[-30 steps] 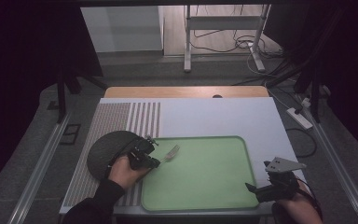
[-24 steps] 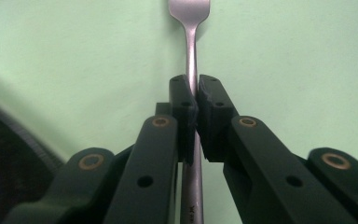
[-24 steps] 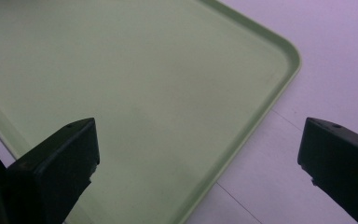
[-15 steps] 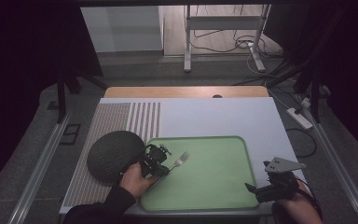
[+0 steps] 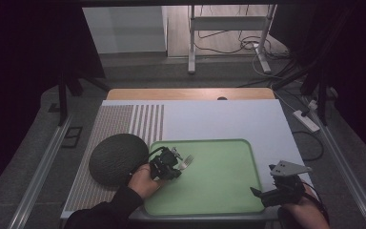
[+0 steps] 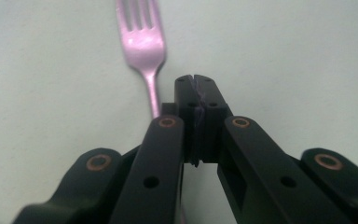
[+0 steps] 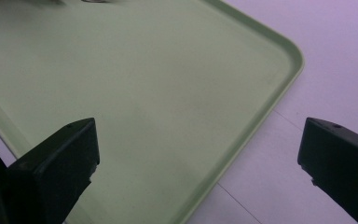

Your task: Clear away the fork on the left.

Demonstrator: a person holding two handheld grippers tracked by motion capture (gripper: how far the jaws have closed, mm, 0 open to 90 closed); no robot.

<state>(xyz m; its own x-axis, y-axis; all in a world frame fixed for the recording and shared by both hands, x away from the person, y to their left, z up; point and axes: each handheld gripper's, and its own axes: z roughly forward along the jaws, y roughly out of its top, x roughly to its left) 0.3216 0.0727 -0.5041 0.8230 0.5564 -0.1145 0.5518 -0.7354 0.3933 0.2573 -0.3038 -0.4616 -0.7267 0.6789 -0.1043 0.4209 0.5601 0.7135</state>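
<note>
A metal fork (image 6: 142, 42) lies on the green tray (image 5: 219, 191), tines pointing away from my left gripper (image 6: 196, 81). That gripper's pads press together at the tips after the jaws have just been closing. The fork's handle runs beside the tips and under the left jaw, not between the pads that I see. From above, the left gripper (image 5: 170, 166) rests low over the tray's left part with the fork (image 5: 187, 161) at its tip. My right gripper (image 5: 259, 195) hovers open over the tray's near right corner (image 7: 279, 60), with nothing between its jaws (image 7: 200, 154).
A dark, round, textured dome (image 5: 116, 160) sits left of the tray on the white mat (image 5: 219, 119), which has a dotted and striped zone at its left. A wooden table edge (image 5: 190, 93) lies beyond. Cables and a power strip (image 5: 306, 120) lie on the floor.
My left gripper and the fork have moved right and a little nearer, from the tray's left rim onto the tray. The right gripper has stayed put.
</note>
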